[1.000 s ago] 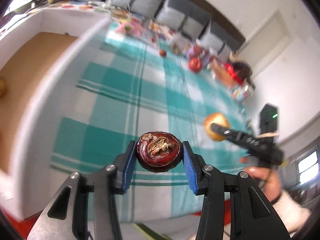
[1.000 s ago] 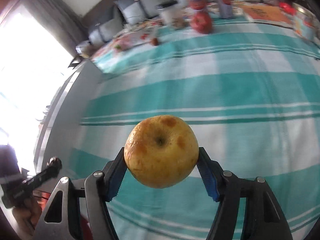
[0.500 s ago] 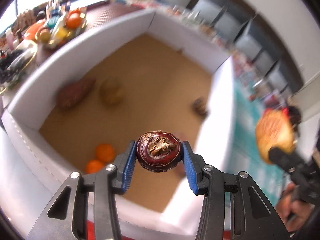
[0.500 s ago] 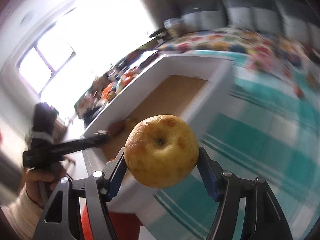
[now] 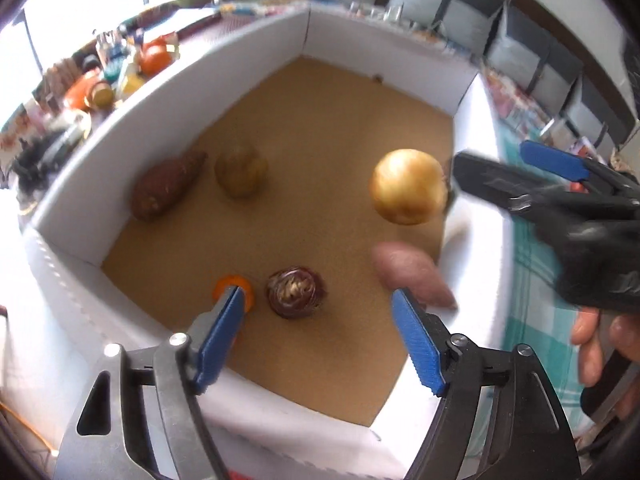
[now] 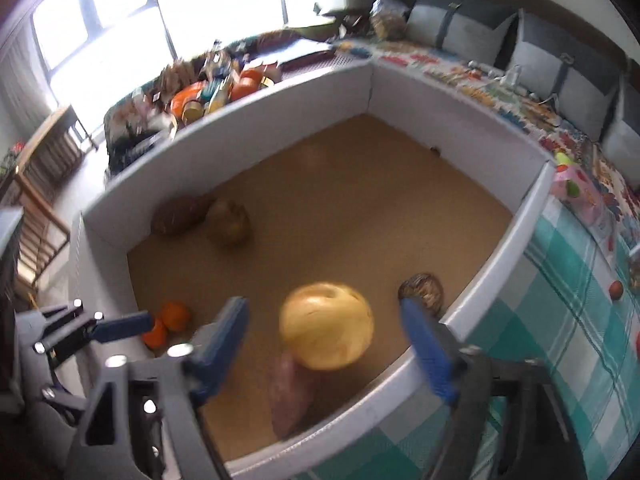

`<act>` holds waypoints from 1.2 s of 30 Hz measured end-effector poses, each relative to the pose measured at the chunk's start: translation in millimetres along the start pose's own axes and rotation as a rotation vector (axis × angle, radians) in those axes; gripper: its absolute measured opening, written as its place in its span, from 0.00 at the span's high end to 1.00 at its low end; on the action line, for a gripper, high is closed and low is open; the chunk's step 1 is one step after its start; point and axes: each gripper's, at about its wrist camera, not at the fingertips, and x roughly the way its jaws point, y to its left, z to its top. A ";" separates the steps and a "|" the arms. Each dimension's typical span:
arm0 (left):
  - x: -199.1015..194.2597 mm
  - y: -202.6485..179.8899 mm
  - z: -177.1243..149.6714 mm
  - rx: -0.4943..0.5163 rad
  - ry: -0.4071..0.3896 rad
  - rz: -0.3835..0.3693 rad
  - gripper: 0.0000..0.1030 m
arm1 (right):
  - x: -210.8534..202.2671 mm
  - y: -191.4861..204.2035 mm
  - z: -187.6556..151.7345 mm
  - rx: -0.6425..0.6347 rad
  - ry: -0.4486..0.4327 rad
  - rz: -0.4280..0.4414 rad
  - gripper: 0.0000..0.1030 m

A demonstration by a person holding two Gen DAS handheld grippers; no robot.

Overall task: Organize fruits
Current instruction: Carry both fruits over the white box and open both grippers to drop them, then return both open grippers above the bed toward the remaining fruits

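Both drops happening at once over the white box (image 5: 276,404). My left hand-held gripper (image 5: 320,332) has just been opening, jaws wide, nothing between the pads; the dark brown fruit (image 5: 296,292) sits blurred just ahead of the fingertips, on or just above the brown floor, can't tell which. My right hand-held gripper (image 6: 328,344) has also just been opening, spread wide; the yellow apple (image 6: 326,326) sits between the pads but touches neither, blurred, looks mid-fall to me.

Already in the box: two oranges (image 6: 168,322) ahead-left of the right hand-held gripper, a brown sweet potato (image 5: 166,190) and a tan round fruit (image 5: 240,176) further ahead, a pink sweet potato (image 5: 412,276) right below the apple.

Risks as I read it:
- apple lands on the pink sweet potato, bruises or bounces toward the near wall
- dark fruit rolls into the oranges
- both hand-held grippers sit close over the same corner; pulling out together could clip each other or the box rim
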 end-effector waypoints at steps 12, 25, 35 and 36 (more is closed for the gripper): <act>-64.1 -123.5 -22.6 0.153 -0.209 -0.186 0.14 | -81.5 -171.6 -199.6 0.103 -0.003 -0.395 0.00; 58.1 -318.1 -88.5 0.567 -0.031 -0.251 0.12 | -151.0 -317.0 -363.4 0.517 -0.004 -0.522 0.00; 108.9 -334.1 -93.7 0.541 -0.114 -0.191 0.06 | -151.6 -306.9 -364.7 0.544 -0.001 -0.523 0.00; 109.6 -334.0 -92.7 0.538 -0.112 -0.195 0.06 | -151.5 -307.1 -364.7 0.544 -0.002 -0.522 0.00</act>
